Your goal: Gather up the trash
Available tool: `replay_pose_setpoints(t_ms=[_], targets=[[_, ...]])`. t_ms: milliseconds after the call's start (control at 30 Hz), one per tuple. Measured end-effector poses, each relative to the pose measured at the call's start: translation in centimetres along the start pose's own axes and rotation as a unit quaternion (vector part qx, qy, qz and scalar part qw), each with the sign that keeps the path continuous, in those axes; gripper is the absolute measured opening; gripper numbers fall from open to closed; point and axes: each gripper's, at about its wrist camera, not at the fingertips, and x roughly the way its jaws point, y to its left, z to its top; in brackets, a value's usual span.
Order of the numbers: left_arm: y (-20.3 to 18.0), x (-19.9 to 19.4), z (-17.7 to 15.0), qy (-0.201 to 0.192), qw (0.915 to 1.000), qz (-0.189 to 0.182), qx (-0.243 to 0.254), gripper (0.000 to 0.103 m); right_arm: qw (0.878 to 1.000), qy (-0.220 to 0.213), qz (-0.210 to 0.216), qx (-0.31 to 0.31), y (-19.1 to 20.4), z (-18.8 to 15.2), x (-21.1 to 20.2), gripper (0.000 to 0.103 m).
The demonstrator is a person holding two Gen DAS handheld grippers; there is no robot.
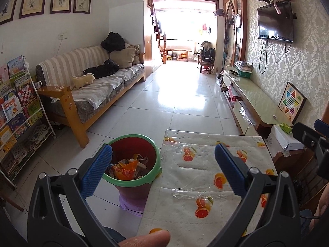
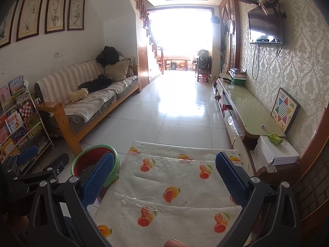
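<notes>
1. Grippers first: your left gripper (image 1: 163, 167) has its blue pads (image 1: 96, 170) spread wide with nothing between them. It hovers over the table's (image 1: 205, 222) left edge.
2. Your right gripper (image 2: 162, 178) is spread just as wide and also holds nothing. It hangs over the table's middle.
3. The bin (image 1: 133, 160), red with a green rim, stands on the floor just beside the table's left edge. In the left view it sits at 7 o'clock from picture centre, partly behind your left pad.
4. Trash (image 1: 127, 168) lies inside the bin: orange wrappers and crumpled paper. In the right view the bin (image 2: 82, 162) shows at 8 o'clock and its contents are hidden behind the pad.
5. The table wears a white cloth printed with orange fruit, under clear film. The stretch between your pads looks bare of litter in both views.
6. A small green packet (image 2: 275, 139) rests on a white box (image 2: 275, 152) at 4 o'clock in the right view, well apart from the bin. You cannot tell from here whether it is trash.
7. A fingertip (image 1: 144, 239) shows at 6 o'clock in the left view.
8. The sofa (image 1: 92, 86) runs along the left wall at 9 o'clock, and the bookrack (image 1: 18, 111) stands nearer you on that side.
</notes>
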Motion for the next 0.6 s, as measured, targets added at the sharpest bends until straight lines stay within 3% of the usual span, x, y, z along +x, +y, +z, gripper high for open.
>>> replay_pose_setpoints(t_ms=[600], targets=[[0.7,-0.8,-0.3,-0.001,1.0,0.004,-0.004,0.098,1.0,-0.013,-0.014,-0.005,1.1,-0.2,-0.7,0.096]])
